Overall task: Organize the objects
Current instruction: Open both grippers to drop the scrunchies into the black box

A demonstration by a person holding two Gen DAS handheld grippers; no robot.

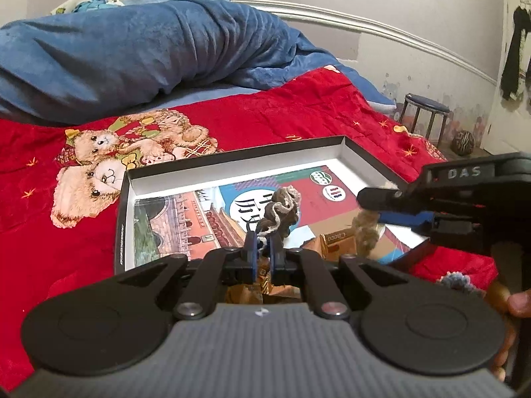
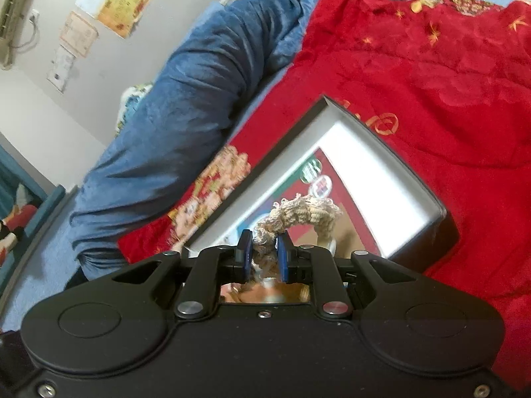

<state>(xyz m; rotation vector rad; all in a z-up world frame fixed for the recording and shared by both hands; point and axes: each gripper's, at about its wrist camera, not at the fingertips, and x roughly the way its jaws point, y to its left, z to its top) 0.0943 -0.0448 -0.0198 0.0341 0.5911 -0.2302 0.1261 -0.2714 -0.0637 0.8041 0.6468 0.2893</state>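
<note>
A shallow black box (image 1: 232,157) with white inner walls lies on the red bed cover; it also shows in the right wrist view (image 2: 391,152). Printed cards (image 1: 186,219) lie flat in it. My left gripper (image 1: 263,245) is shut on a grey-brown yarn piece (image 1: 282,209) held over the box. My right gripper (image 2: 264,248) is shut on a beige knitted yarn piece (image 2: 305,214), also over the box. In the left wrist view the right gripper (image 1: 381,199) reaches in from the right with tan yarn (image 1: 365,229) hanging below it.
A brown "Choco" packet (image 1: 335,242) lies at the box's near edge. A rolled blue blanket (image 1: 149,49) lies behind the box. A red teddy-bear cover (image 1: 99,152) spreads all around. A stool (image 1: 426,112) and a ball (image 1: 464,142) stand on the floor at right.
</note>
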